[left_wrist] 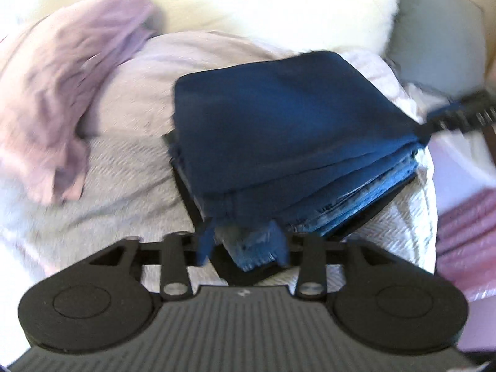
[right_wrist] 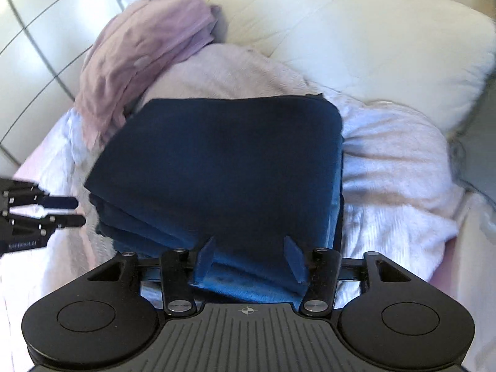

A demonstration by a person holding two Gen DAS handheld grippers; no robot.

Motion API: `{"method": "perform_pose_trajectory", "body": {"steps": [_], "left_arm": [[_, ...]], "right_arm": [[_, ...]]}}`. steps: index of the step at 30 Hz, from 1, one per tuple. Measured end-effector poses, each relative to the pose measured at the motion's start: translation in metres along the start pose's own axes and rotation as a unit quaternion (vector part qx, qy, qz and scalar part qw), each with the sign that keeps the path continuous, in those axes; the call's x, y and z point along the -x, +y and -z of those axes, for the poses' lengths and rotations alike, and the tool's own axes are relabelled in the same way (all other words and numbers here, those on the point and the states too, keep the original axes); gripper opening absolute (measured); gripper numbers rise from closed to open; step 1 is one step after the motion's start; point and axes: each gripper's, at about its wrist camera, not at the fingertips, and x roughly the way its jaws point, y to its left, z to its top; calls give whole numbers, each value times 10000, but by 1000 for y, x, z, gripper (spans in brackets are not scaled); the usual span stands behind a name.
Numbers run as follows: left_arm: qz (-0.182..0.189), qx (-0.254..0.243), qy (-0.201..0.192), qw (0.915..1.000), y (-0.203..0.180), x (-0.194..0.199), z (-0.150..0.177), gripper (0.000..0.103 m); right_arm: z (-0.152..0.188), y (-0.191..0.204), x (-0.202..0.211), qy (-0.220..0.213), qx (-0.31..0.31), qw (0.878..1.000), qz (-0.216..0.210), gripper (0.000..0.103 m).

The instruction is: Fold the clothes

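A folded navy garment (left_wrist: 279, 117) lies square on top of a stack of blue folded clothes on the bed, seen too as the navy garment (right_wrist: 223, 155) in the right wrist view. My left gripper (left_wrist: 242, 243) is open at the stack's near corner, its blue pads apart and not pressing. From the right wrist view the left gripper (right_wrist: 80, 211) sits just left of the stack with nothing between its fingers. My right gripper (right_wrist: 250, 259) is open over the stack's near edge. In the left wrist view the right gripper (left_wrist: 434, 124) shows blurred at the stack's right corner.
A flat black board (left_wrist: 192, 192) lies under the stack. A crumpled pink garment (right_wrist: 139, 55) sits behind and left of it on a pale pink blanket (right_wrist: 387, 155). A cream pillow (right_wrist: 372, 37) fills the back. White cupboard doors (right_wrist: 37, 46) stand at left.
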Motion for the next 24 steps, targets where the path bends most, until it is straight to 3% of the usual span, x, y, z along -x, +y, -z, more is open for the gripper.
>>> {"method": "perform_pose_trajectory", "body": {"steps": [3, 6, 9, 12, 17, 21, 24], "left_arm": [[-34, 539, 20, 9985, -7, 16, 16, 78], [-96, 905, 97, 9958, -16, 29, 33, 94], [-130, 1238, -11, 9922, -23, 51, 51, 95], [127, 1650, -490, 9850, -27, 82, 67, 96], [253, 1237, -907, 9878, -41, 143, 86, 96], [327, 1034, -1295, 9856, -44, 193, 104, 96], [170, 844, -1488, 9851, -51, 224, 118, 97]], "right_arm": [[22, 11, 15, 55, -294, 9994, 192, 78], [48, 24, 31, 201, -530, 9973, 458, 79], [68, 42, 50, 176, -650, 9960, 588, 79], [85, 66, 77, -48, -631, 9952, 753, 79], [110, 116, 135, -646, -630, 9885, 1213, 80], [132, 154, 174, -917, -655, 9844, 1354, 83], [148, 178, 195, -984, -654, 9823, 1456, 86]]}}
